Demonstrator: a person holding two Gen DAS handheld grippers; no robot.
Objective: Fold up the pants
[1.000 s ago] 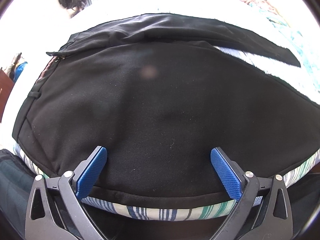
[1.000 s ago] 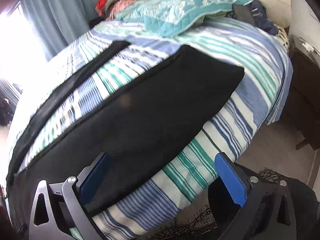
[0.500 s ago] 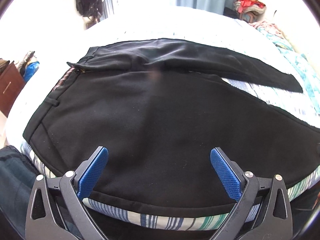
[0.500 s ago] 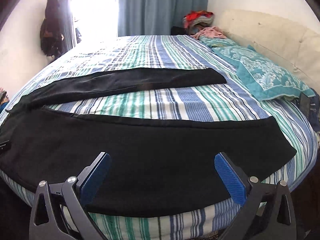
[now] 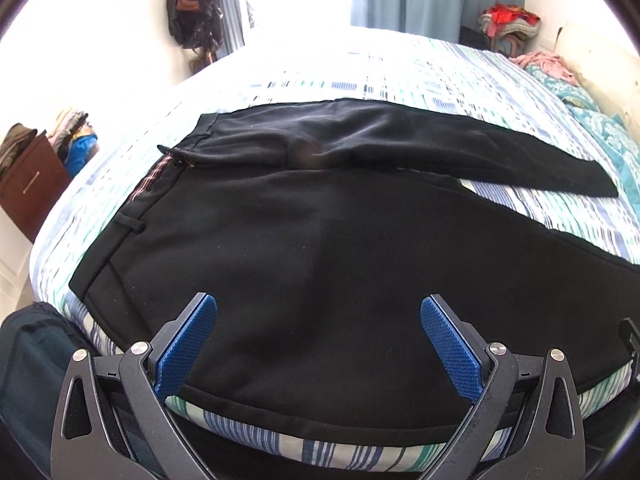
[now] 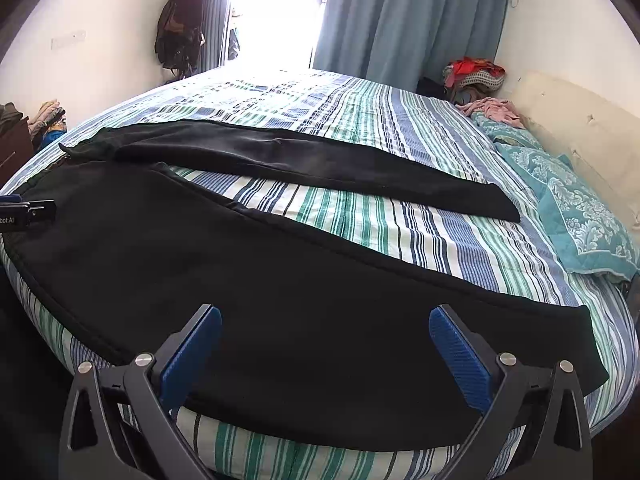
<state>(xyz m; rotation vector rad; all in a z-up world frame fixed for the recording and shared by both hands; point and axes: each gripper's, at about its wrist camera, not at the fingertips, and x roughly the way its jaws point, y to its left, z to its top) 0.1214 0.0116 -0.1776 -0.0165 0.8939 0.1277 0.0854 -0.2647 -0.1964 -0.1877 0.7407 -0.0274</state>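
Note:
Black pants (image 5: 320, 248) lie flat on the striped bed (image 5: 400, 72), waistband at the left, legs spread apart toward the right. The near leg (image 6: 320, 320) runs along the bed's front edge; the far leg (image 6: 320, 160) lies further back. My left gripper (image 5: 318, 344) is open and empty, above the seat area near the waistband. My right gripper (image 6: 324, 352) is open and empty, above the near leg close to its hem. The left gripper's body also shows at the left edge of the right wrist view (image 6: 28, 214).
A teal quilted pillow (image 6: 576, 208) and cream headboard (image 6: 580, 120) lie at the bed's right. Clothes pile (image 6: 476, 74) in the far corner by blue curtains (image 6: 400, 20). A brown dresser (image 5: 28, 184) stands at the left. A dark bag (image 5: 28, 380) sits by the front left.
Both grippers have drawn back and tilted up, so more of the bed and room shows. The right view swung left from the bed's corner to face the pants. Both stay open.

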